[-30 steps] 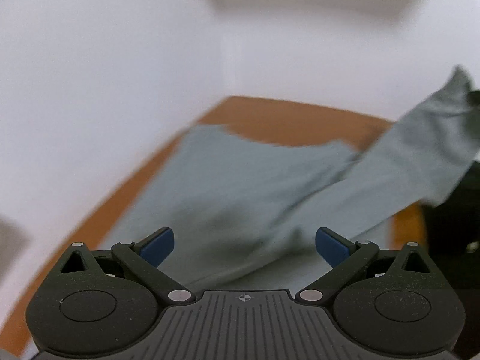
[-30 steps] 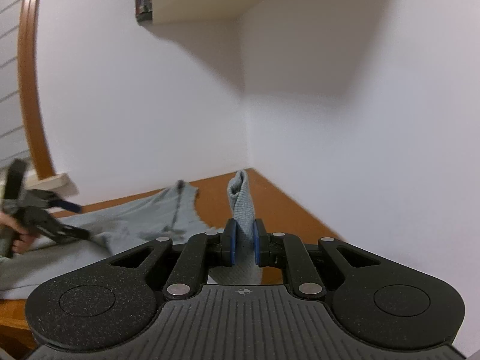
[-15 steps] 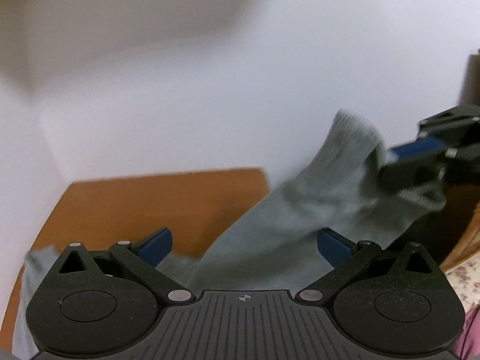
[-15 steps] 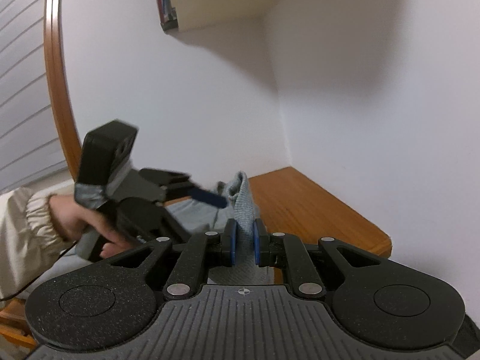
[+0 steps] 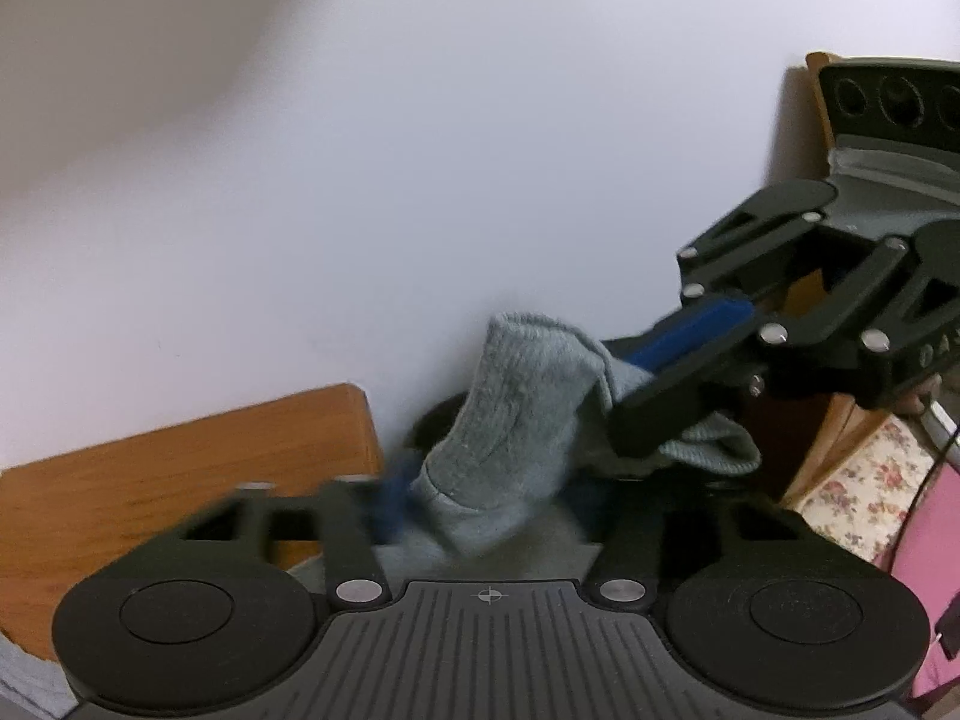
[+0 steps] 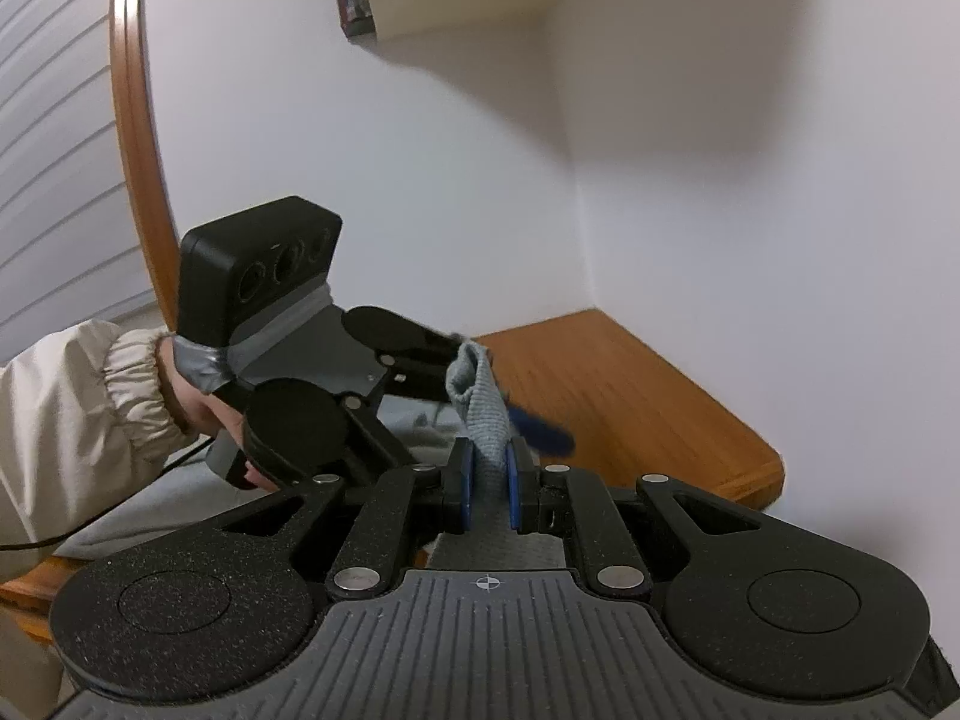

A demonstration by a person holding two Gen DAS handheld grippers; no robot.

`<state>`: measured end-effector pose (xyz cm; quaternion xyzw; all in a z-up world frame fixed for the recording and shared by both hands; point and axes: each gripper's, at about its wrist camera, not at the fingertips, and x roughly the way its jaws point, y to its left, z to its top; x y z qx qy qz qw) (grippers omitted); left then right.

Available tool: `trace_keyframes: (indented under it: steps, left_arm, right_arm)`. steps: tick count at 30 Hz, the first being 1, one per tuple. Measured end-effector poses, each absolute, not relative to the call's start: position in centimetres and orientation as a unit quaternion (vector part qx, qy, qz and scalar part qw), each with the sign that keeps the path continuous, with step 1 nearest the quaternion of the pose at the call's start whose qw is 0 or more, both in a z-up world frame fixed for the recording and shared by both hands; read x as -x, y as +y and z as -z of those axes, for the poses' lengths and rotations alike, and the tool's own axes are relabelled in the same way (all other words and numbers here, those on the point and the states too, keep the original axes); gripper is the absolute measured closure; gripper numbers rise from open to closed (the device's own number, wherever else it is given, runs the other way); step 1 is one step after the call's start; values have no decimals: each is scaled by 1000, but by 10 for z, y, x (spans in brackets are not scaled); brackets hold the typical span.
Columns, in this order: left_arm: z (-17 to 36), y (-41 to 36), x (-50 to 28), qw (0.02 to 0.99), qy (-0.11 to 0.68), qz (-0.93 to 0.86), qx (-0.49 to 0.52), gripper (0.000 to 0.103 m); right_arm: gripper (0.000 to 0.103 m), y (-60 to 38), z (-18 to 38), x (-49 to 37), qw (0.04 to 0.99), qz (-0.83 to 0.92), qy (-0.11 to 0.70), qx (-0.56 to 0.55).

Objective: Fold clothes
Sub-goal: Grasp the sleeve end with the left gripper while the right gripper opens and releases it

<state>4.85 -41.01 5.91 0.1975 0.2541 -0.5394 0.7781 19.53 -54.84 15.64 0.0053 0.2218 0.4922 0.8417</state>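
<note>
Two grippers meet at one raised bit of grey cloth (image 6: 480,414) above a wooden table (image 6: 624,384) set in a white-walled corner. The right gripper (image 6: 487,495) has its blue pads nearly together, pinching a ribbed fold of the cloth, which stands up between them and curls over at the top. The rest of the cloth trails down to the left and lies flat on the table.

The left gripper (image 5: 486,504) comes in from the left in the right wrist view, held by a hand (image 6: 204,414) in a pale, elastic-cuffed sleeve (image 6: 90,402). Its jaws are closing, blurred with motion, and the same ribbed end of the cloth sits between them. Whether the pads already press on the fabric cannot be told through the blur.

From the left wrist view, the right gripper reaches in from the right, its blue pad lying against the far side of the cloth. Both tools point towards each other, tips close together. A floral fabric (image 5: 852,492) shows at the right edge.
</note>
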Motion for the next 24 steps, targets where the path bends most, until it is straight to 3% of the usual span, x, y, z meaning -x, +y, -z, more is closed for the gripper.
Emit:
trace_keyframes:
  steps: [4, 8, 11, 14, 24]
  left_arm:
    - [-63, -390, -45, 789, 242, 533, -187, 91]
    - [-83, -361, -40, 818, 236, 501, -158, 91]
    - [-110, -328, -35, 853, 224, 458, -110, 91]
    - [-138, -286, -26, 897, 223, 377, -52, 91]
    - [-172, -100, -24, 958, 200, 188, 86, 91]
  right_arm:
    - [89, -542, -159, -199, 839, -496, 223, -21]
    - [66, -546, -169, -193, 858, -477, 186, -48]
    - [61, -551, -173, -189, 869, -463, 155, -77]
    - [49, -547, -170, -190, 883, -435, 140, -109]
    - [38, -443, -112, -211, 882, -418, 204, -77]
